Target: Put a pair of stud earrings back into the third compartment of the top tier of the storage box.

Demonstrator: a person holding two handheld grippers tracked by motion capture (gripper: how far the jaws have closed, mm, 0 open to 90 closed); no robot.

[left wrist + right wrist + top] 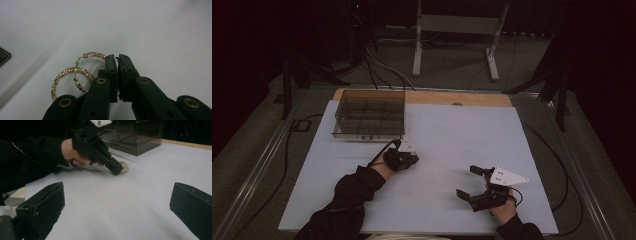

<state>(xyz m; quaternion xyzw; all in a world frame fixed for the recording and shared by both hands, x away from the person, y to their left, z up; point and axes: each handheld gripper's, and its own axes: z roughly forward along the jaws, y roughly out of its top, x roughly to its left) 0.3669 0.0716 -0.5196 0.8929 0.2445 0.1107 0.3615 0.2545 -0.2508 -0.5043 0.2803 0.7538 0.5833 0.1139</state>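
My left gripper sits on the table just in front of the near right corner of the smoked plastic organiser box, its jaws pinched nearly together at the tips. Two gold hoop earrings set with small stones lie overlapping on the sheet just beside the jaw on the left in the left gripper view; the upper hoop runs behind that jaw's tip, and I cannot tell whether the pads actually pinch it. From the right gripper view the same earrings peek out right at the left gripper's nose, touching the sheet.

My right gripper rests toward the near right part of the table, jaws spread wide with nothing between them, well apart from the earrings.

Nothing lies between the two grippers. The box stands at the far left corner, its compartments dim. The table wears a pale white sheet, with a bare wooden strip along its far edge. Beyond it the room is dark: grey floor, trailing cables, a white metal frame.
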